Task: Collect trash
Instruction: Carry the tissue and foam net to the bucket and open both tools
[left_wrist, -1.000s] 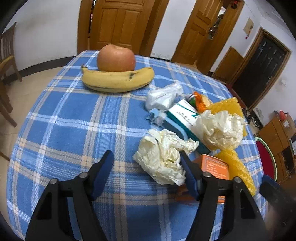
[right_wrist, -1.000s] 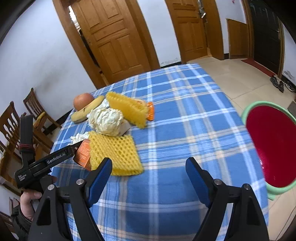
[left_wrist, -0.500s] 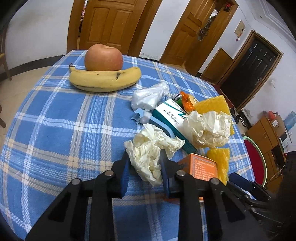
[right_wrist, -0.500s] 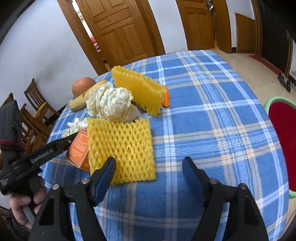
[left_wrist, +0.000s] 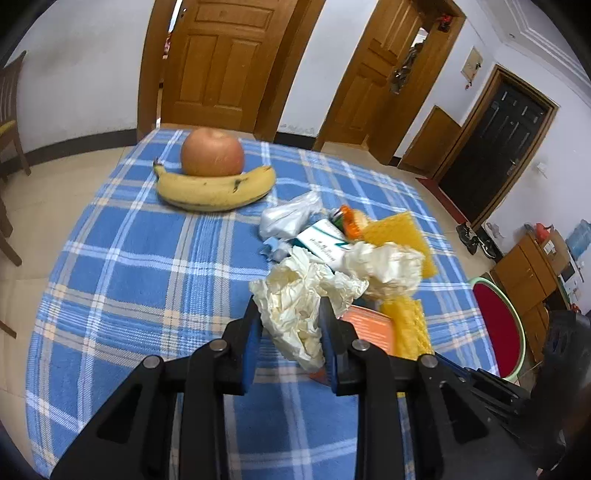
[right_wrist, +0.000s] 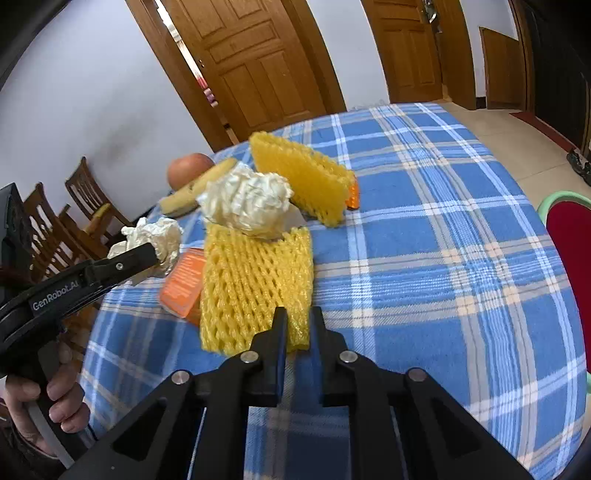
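Observation:
My left gripper (left_wrist: 290, 314) is shut on a crumpled white paper wad (left_wrist: 295, 295), held a little above the blue checked tablecloth (left_wrist: 147, 277). The right wrist view shows the same paper wad (right_wrist: 155, 236) in the left gripper's (right_wrist: 147, 256) tips. My right gripper (right_wrist: 298, 321) is shut on the near edge of a flat yellow foam net (right_wrist: 255, 280). Under that net's left side lies an orange box (right_wrist: 183, 284). A second paper wad (right_wrist: 247, 203) rests on the net's far end.
Behind the pile lie another yellow foam net (right_wrist: 303, 177), a white-green box (left_wrist: 321, 240), a plastic bag (left_wrist: 288, 218), a banana (left_wrist: 214, 192) and an apple (left_wrist: 212, 151). A red basin with a green rim (right_wrist: 569, 229) stands beside the table on the right. Wooden chairs (right_wrist: 74, 206) stand left.
The left gripper's jaws closed on the paper wad and rose with it. The right gripper moved forward and down to the foam net and closed on its near edge.

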